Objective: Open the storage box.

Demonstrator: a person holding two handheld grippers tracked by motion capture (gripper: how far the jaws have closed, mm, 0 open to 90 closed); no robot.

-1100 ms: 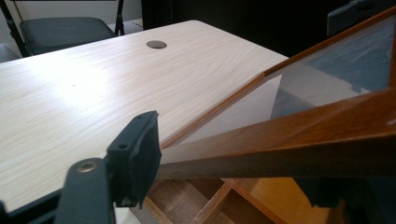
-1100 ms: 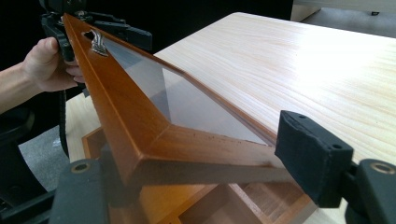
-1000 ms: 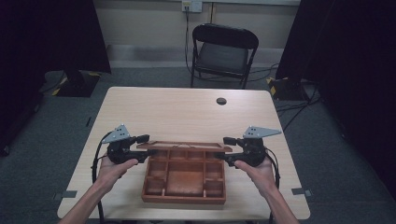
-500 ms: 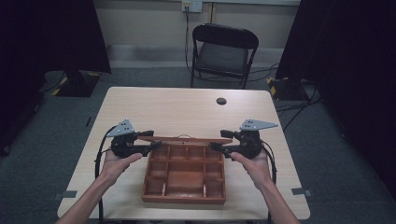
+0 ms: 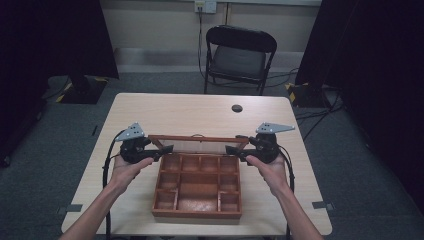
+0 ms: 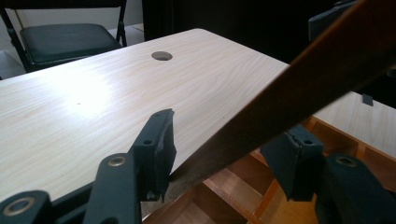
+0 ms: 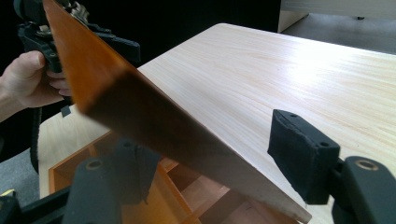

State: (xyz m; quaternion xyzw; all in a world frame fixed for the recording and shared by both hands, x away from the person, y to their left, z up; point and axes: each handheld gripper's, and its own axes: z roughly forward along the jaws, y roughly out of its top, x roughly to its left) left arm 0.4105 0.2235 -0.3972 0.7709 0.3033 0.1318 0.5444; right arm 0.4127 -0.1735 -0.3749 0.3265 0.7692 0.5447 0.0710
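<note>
Compared with 1 second earlier, the hinged wooden lid [image 5: 197,144] is raised higher off the reddish-brown compartmented wooden box [image 5: 198,185], and both grippers are set closer in. The left gripper [image 5: 167,149] has its jaws just closing, partly open, with the lid's corner between them and 1 pad touching it. The right gripper [image 5: 231,150] has also been closing; the lid lies between its jaws, gaps visible. The box sits near the front edge of the pale wooden table [image 5: 180,112], its 11 or so compartments empty.
</note>
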